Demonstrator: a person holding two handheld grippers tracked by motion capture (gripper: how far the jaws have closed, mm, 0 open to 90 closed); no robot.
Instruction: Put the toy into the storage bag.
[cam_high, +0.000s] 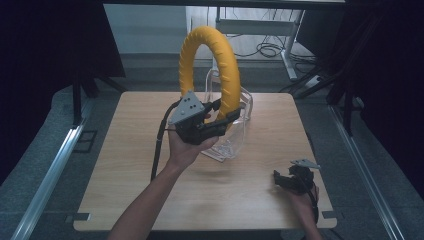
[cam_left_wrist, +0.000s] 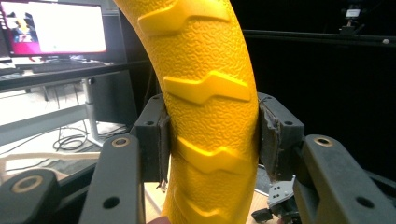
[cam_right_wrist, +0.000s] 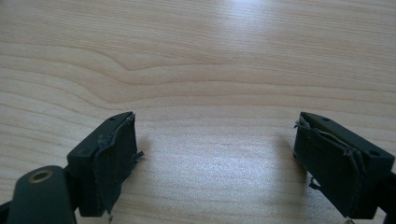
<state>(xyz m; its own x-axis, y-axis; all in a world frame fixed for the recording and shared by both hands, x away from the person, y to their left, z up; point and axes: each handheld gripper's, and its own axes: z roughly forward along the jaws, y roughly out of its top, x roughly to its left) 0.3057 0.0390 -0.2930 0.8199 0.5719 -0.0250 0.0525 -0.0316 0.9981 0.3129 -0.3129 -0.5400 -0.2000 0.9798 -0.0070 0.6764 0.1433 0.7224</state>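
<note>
Count: 1 yellow ring, 1 clear plastic stand, 2 hand-held grippers: left hand-held gripper, right hand-held gripper. 1 wooden surface. 1 monitor in background.

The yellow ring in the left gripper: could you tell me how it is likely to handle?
The yellow ring probably is stiff: gripped low by the left gripper, it keeps its arc upright. Its pebbled, ridged skin likely resists slipping. Set down on edge, it could roll.

A yellow ring with a pebbled, ridged tread surface stands upright above the desk's far middle, clamped at its lower part.
</note>
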